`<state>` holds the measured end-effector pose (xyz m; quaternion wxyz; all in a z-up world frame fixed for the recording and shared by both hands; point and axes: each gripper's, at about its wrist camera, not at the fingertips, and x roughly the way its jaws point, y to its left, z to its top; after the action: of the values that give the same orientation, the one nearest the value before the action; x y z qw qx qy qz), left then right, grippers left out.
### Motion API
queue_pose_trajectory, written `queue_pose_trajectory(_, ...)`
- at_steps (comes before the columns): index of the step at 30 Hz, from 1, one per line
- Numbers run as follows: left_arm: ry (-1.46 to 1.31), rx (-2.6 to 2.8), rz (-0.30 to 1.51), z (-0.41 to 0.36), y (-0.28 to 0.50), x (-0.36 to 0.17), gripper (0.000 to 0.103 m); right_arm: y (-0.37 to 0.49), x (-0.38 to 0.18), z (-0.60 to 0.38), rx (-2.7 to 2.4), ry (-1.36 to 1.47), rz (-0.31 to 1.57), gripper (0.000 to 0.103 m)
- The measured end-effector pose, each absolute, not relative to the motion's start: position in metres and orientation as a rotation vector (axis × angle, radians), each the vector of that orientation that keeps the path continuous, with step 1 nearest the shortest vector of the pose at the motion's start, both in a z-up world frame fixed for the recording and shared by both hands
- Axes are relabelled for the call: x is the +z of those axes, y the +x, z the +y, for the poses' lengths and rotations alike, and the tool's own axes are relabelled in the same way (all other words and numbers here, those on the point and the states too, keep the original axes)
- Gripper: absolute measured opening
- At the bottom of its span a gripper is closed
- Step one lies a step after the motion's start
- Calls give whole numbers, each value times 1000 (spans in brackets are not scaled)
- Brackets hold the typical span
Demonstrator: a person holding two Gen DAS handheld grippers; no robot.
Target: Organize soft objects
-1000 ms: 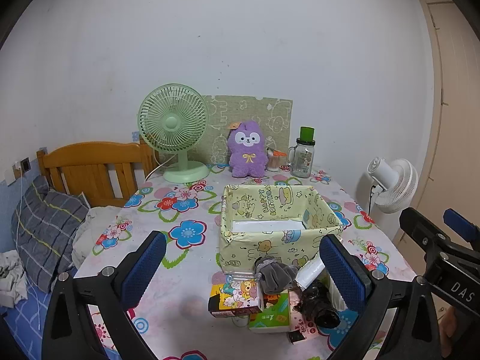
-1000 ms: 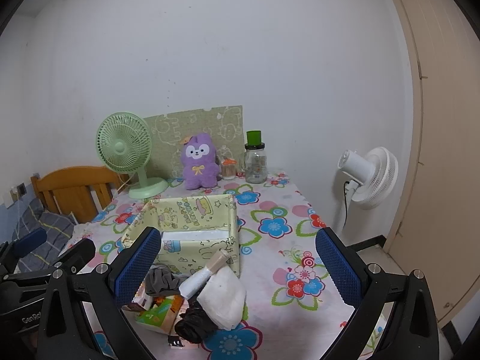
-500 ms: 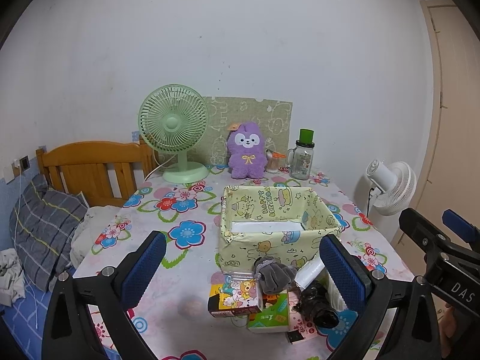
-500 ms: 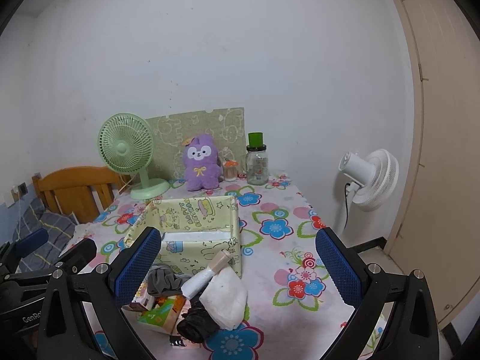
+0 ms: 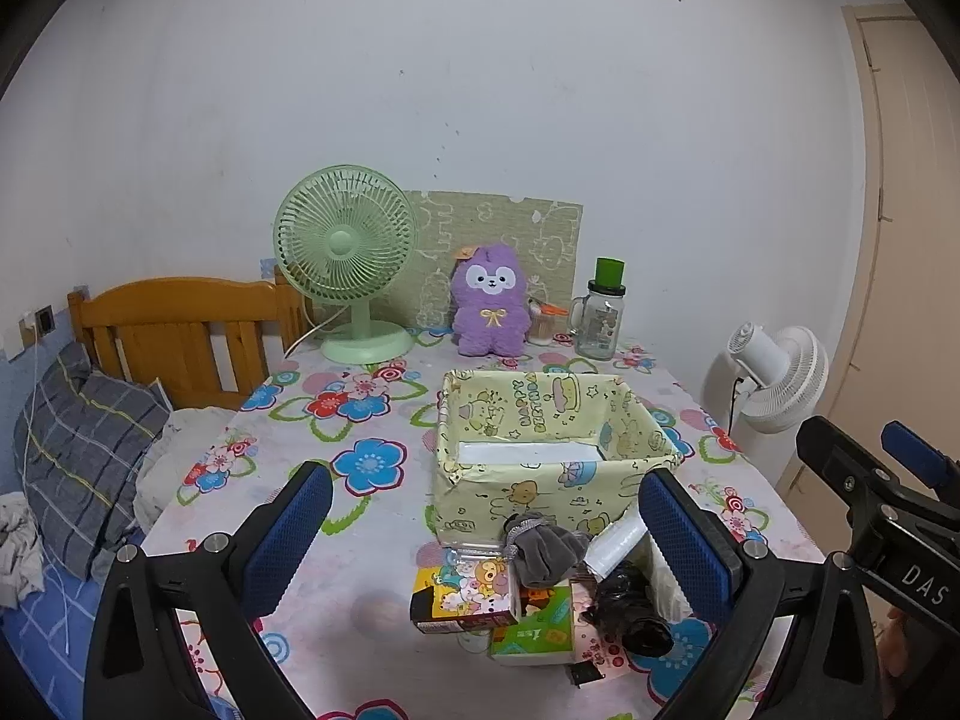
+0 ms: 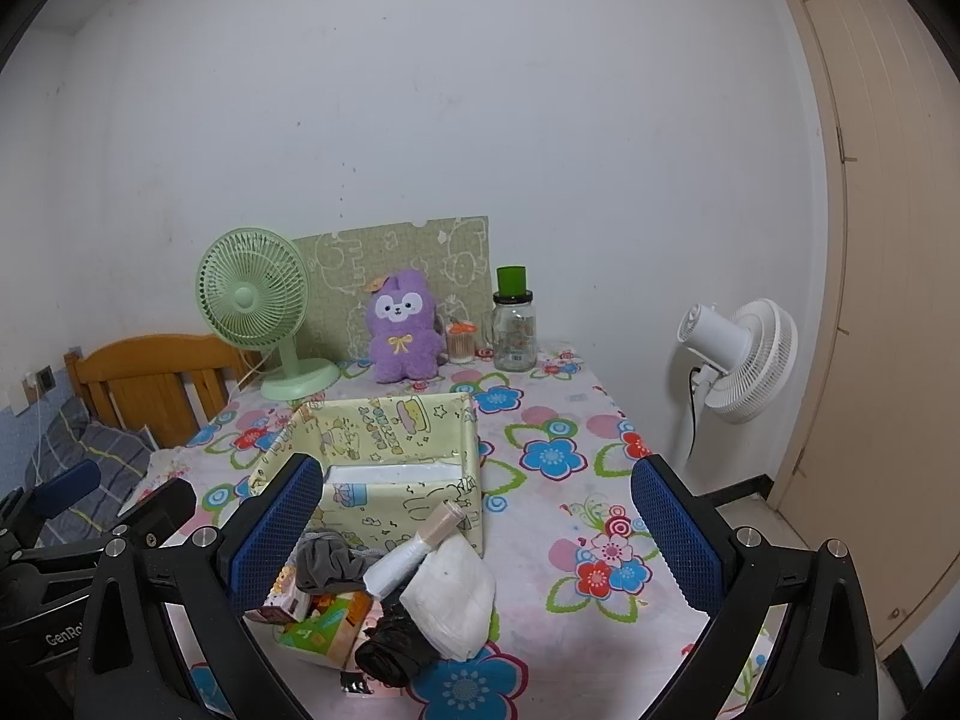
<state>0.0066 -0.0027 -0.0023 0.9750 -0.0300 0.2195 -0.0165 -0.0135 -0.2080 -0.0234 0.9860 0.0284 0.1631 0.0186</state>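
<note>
Both tongs hang above the near edge of the surface (image 5: 372,546), which wears a flowered cloth. The left tongs (image 5: 486,534) stand wide apart and hold nothing; the right tongs (image 6: 477,531) stand just as wide and equally bare.

The landmark is the yellow box (image 5: 552,468), open-topped, printed with cartoon animals, standing near the middle of the surface with something flat and white lying inside it. Just in front of the box, touching its near wall, lies a small heap. On top sits a grey sock (image 5: 543,552), bunched. Beside it, to the box's right-front corner, a roll of clear bags (image 6: 414,558) leans with its tan core pointing up toward the box. A white cloth (image 6: 450,597) lies against the roll, nearer the camera. Below these are a black bundle (image 6: 390,654), a cartoon carton (image 5: 465,597) and a green packet (image 5: 531,639).

Behind the box, against the wall, stand a green fan (image 5: 348,258), a purple plush (image 5: 489,309) and a jar (image 5: 600,324) with a green lid, in that order from left to right. To the right of the box, off the surface, stands a white fan (image 6: 741,351). To its left is a wooden bed (image 5: 174,339).
</note>
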Motion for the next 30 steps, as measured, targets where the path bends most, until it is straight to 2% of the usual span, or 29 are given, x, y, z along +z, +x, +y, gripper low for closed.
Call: queue_pose_trajectory(30, -58, -32, 440, -1, 4, -1, 101, -14, -23, -208, 36, 59, 326, 103)
